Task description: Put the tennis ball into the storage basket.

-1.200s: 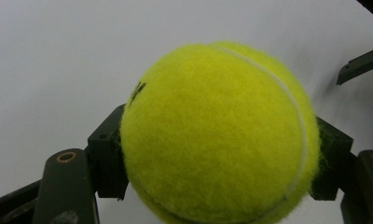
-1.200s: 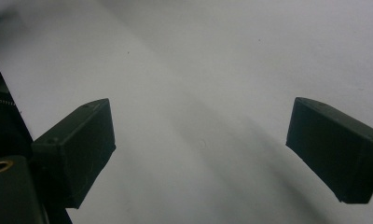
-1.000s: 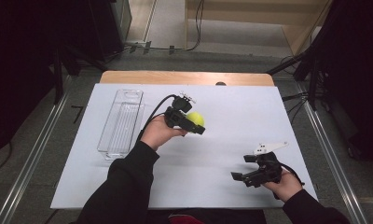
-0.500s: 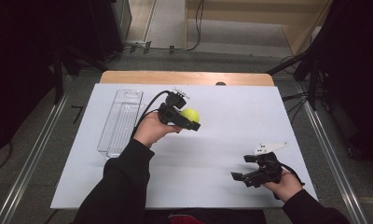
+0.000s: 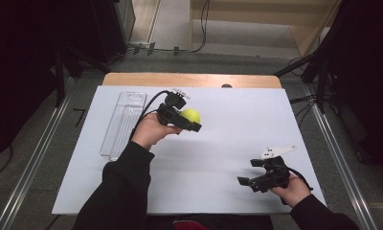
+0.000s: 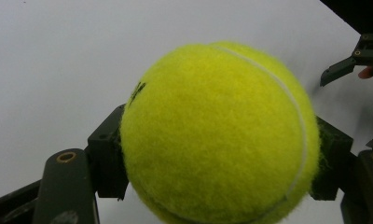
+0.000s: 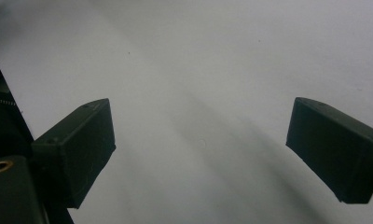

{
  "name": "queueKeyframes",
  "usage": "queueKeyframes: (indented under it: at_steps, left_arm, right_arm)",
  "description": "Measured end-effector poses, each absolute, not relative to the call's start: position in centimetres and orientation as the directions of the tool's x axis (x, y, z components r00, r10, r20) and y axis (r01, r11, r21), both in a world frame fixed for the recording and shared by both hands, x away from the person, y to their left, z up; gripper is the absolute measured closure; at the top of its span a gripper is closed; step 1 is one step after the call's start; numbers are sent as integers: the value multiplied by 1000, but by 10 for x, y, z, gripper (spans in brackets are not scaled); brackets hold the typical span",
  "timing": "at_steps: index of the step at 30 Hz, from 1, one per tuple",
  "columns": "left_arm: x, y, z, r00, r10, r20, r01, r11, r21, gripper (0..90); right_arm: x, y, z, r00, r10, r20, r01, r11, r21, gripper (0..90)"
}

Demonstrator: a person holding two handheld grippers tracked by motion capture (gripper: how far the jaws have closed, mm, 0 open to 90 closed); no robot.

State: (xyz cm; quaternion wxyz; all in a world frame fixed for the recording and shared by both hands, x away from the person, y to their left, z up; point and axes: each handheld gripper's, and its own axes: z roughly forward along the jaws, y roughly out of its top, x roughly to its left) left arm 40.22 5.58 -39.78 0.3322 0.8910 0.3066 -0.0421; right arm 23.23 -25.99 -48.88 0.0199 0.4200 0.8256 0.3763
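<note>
A yellow tennis ball (image 5: 191,115) hangs above the white table sheet (image 5: 237,124), clamped in my left gripper (image 5: 192,120), which is shut on it. In the left gripper view the ball (image 6: 217,135) sits squeezed between both black pads, one pad (image 6: 107,161) at its left side. My right gripper (image 5: 249,181) rests near the front right of the sheet, held in a hand, its jaws wide apart. In the right gripper view its two fingertips (image 7: 77,149) frame bare white sheet, with nothing between them.
A clear plastic tray (image 5: 124,123) lies lengthwise on the left part of the sheet, beside my left forearm. A wooden table edge (image 5: 189,79) shows behind the sheet. Metal rails (image 5: 34,163) run along both sides.
My left gripper has carried the tennis ball a little toward the left and upward. The right gripper has stayed where it was.
</note>
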Motion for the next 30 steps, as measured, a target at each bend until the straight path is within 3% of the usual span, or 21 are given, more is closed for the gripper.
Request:
queueKeyframes:
  at_steps: [30]
  left_arm:
    - [403,91,-382,781,564,-270,600,-554,577,268]
  right_arm:
    - [237,-255,-488,-663,694,281,668,379,641,60]
